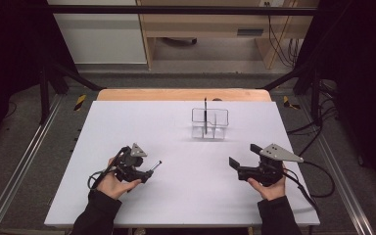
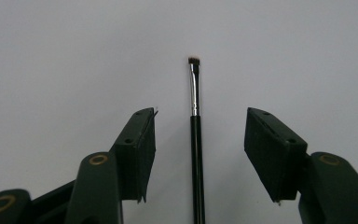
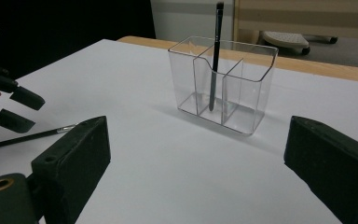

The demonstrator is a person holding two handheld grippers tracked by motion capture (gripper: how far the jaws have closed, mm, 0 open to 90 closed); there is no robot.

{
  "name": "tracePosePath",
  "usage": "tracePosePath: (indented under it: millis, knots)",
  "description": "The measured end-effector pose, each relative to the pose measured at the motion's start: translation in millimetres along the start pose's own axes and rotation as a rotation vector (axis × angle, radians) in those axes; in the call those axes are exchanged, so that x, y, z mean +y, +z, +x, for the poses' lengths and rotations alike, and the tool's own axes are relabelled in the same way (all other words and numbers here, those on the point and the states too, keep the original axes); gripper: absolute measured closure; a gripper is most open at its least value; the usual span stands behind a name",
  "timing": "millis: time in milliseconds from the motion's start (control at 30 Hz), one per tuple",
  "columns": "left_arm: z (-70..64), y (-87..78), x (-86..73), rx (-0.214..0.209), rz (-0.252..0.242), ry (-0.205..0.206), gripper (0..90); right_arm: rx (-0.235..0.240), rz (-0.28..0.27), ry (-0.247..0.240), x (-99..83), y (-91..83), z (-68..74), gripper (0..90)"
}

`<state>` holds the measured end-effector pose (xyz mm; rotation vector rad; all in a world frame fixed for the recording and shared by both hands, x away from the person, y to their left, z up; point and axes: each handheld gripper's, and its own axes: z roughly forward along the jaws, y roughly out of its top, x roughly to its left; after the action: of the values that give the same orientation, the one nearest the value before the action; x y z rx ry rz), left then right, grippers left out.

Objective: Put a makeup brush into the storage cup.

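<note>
Lay flat on the white surface (image 1: 186,196), lower left of centre in the high view: a slim black makeup brush (image 2: 196,140) with a silver ferrule, bristle tip pointing away toward the top of the left gripper view. Sat around it, jaws spread wide on either side and touching nothing: left tongs (image 2: 199,140), seen low and left in the high view (image 1: 149,175). Hovered over the lower right of the high view with jaws likewise wide apart and empty: right tongs (image 1: 241,155), facing the organiser. Stood upper centre of the right gripper view: a clear plastic organiser (image 3: 242,93) with several compartments, well apart from the lying brush. Leaned upright in a middle compartment: a second dark brush (image 3: 215,56)
</note>
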<state>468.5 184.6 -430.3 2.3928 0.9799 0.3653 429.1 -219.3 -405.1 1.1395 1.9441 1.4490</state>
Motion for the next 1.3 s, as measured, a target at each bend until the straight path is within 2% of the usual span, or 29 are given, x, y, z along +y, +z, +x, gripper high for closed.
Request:
tracePosePath:
  millis: [67, 233, 333, 433, 600, 767, 967, 1300]
  knots:
    - [0.7, 2.3, 5.3, 0.003, 0.028, 0.009, 40.8, 0.002, 0.001, 0.003, 0.0, 0.3, 0.2, 7.5]
    - [1.2, 7.4, 13.3, -0.006, 0.063, 0.018, 40.1, 0.002, 0.004, 0.002, -0.1, 0.6, 0.0, 7.6]
    - [1.7, 9.9, 14.8, -0.009, 0.074, 0.016, 40.9, 0.005, 0.005, 0.005, -0.2, 0.8, 0.2, 7.7]
    - [2.3, 17.6, 18.1, -0.007, 0.111, 0.021, 42.0, 0.007, 0.007, 0.007, -0.3, 1.3, 0.3, 7.7]
    - [2.7, 24.4, 19.4, -0.013, 0.141, 0.022, 43.9, 0.010, 0.007, 0.008, -0.3, 1.4, 0.3, 7.7]
    - [2.5, 30.0, 19.1, -0.006, 0.174, 0.024, 49.7, 0.012, 0.010, 0.009, -0.7, 2.2, 0.8, 7.7]
    - [1.4, 33.9, 19.0, -0.019, 0.202, 0.039, 60.3, 0.013, 0.009, 0.011, -0.6, 2.2, 0.8, 7.7]
    - [1.0, 34.1, 16.4, -0.036, 0.210, 0.032, 73.2, 0.014, 0.009, 0.013, -0.6, 2.4, 0.9, 7.6]
